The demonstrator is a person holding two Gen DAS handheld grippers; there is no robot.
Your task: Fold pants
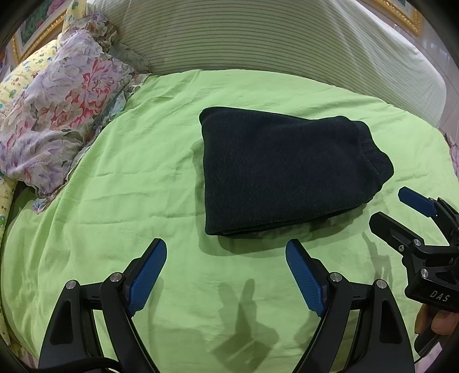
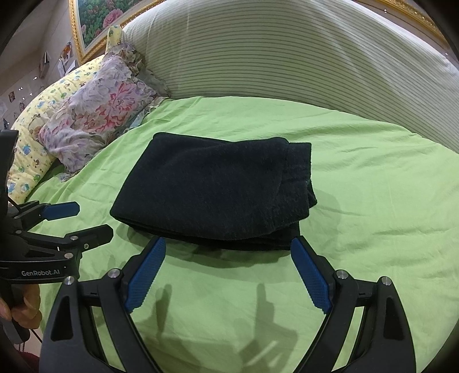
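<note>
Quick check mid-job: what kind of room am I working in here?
Most likely a bedroom. The folded pants lie on a bed with a green sheet, pillows are piled at one end, and a framed picture hangs on the wall.

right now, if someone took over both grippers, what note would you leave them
Left gripper: open, empty, above the green sheet, short of the pants.
Right gripper: open, empty, its tips at the near edge of the pants.
Pants: dark, lying folded in a compact stack mid-bed, neither gripper holding them.
Done: the folding looks complete.
Left: probably nothing but pulling back; tidy the uneven right end if wanted.
</note>
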